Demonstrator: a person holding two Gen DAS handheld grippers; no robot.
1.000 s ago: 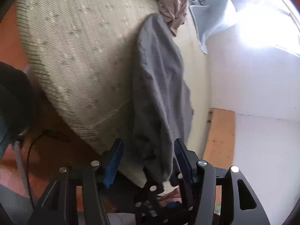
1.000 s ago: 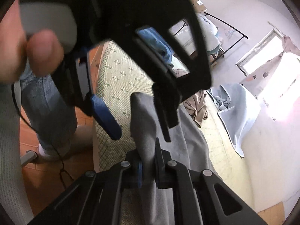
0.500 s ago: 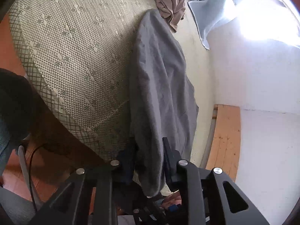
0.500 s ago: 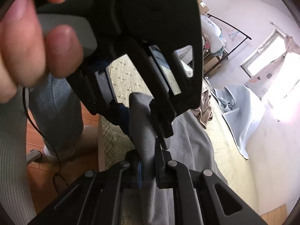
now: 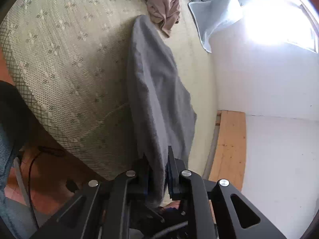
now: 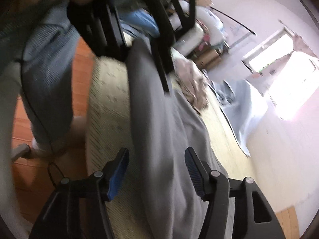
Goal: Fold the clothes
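A long grey garment (image 5: 153, 87) lies stretched along the patterned bed mat (image 5: 65, 55), its near end lifted. My left gripper (image 5: 158, 171) is shut on that near end; it shows from outside at the top of the right wrist view (image 6: 139, 45). My right gripper (image 6: 155, 165) is open, jaws wide apart on either side of the grey garment (image 6: 159, 139), which hangs between them without being pinched. The right wrist view is blurred by motion.
A beige garment (image 5: 165, 6) and a light blue cloth (image 5: 215, 14) lie bunched at the far end of the bed. A white wall (image 5: 269, 83) and a wooden bed frame (image 5: 229, 143) are on the right. My legs and the orange floor (image 6: 20, 123) are on the left.
My left gripper closed on the grey garment's near end. My right gripper, shut on the garment before, has opened and let it go, and is moving.
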